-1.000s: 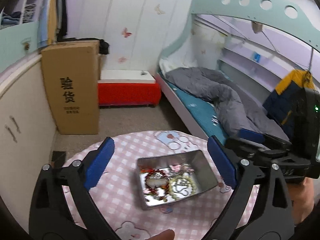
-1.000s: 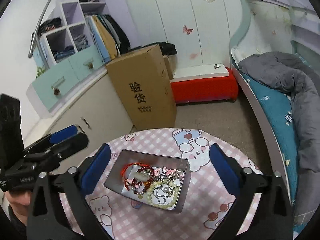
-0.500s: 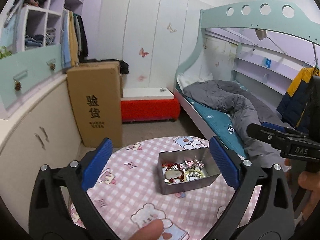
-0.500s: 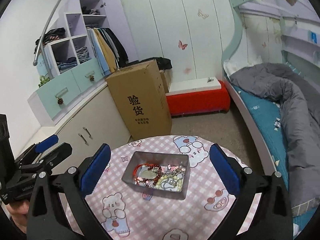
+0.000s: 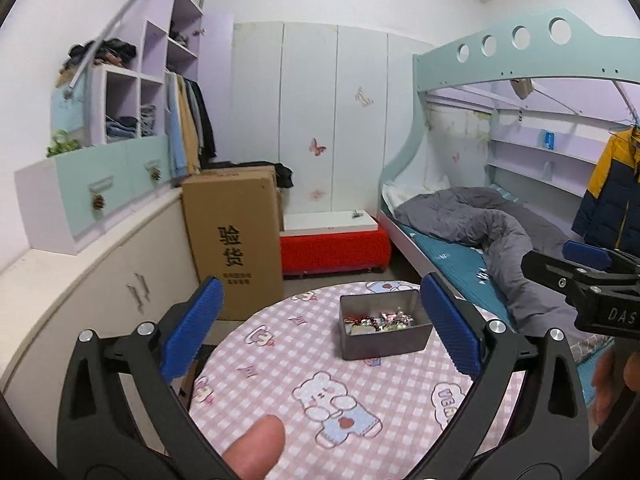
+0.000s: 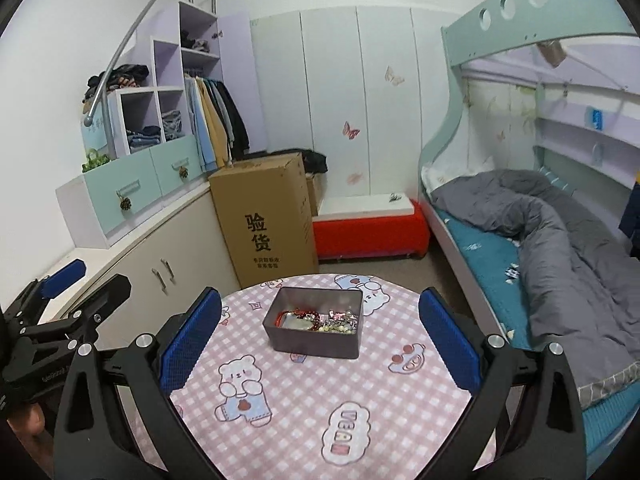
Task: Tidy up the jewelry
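Note:
A grey metal tin sits on the far part of a round table covered in pink checked cloth with bears. Inside the tin lies a jumble of jewelry: red beads, pearls, shiny pieces. My left gripper is open, held back from the tin and above the near table. My right gripper is open too, framing the tin from a distance. Each gripper shows at the other view's edge: the right gripper, the left gripper.
A tall cardboard box stands on the floor behind the table, with a red bench beside it. A bunk bed runs along the right, cream cabinets along the left. A thumb shows at the bottom.
Both grippers have drawn back and up from the tin, which now looks smaller and farther. More of the room and table has come into view. Both stay open.

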Tool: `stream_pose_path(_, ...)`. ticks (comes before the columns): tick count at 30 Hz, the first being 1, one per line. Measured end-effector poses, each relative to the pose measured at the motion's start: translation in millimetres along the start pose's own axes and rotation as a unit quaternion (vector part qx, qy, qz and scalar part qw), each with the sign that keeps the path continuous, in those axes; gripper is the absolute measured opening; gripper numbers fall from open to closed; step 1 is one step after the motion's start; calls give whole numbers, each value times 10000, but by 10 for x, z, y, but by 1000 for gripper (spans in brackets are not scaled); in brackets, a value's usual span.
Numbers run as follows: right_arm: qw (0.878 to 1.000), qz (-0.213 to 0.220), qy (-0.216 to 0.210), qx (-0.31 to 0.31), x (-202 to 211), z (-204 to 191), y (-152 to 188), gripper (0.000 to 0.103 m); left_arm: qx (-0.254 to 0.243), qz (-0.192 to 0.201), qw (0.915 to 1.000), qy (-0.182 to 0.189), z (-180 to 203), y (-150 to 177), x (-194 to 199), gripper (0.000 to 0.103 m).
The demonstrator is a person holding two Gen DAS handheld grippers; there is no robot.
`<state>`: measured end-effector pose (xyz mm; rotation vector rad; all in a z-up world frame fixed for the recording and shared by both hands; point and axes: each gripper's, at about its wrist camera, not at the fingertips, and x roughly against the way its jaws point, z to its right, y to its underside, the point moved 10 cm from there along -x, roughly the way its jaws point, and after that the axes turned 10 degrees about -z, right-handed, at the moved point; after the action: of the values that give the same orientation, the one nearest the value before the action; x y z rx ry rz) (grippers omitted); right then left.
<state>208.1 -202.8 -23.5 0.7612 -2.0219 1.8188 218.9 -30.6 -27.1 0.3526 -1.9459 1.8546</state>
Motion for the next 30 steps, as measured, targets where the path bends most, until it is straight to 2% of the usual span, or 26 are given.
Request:
stream_pose_path(12, 9987, 491, 152, -43, 664, -220, 439, 95, 184, 443, 9988, -2, 67, 315, 835, 97)
stream_pose_path(16, 9974, 687, 200, 15, 826, -323, 495, 95, 75, 669, 9971, -354, 24, 344, 1017, 97)
stream_pose_path(18, 9971, 730, 233, 43, 862, -364, 510, 95, -1, 744, 9958, -529, -3, 355, 1076, 97)
stream_pose_path(23, 9963, 770, 366, 73, 899, -387, 559, 95, 55, 694, 9962, -530, -40, 411, 1100, 97)
stream_pose_path(30, 9965, 725, 404, 123, 882, -416, 622, 95, 127, 637, 9973, -333, -23, 445, 1112, 97)
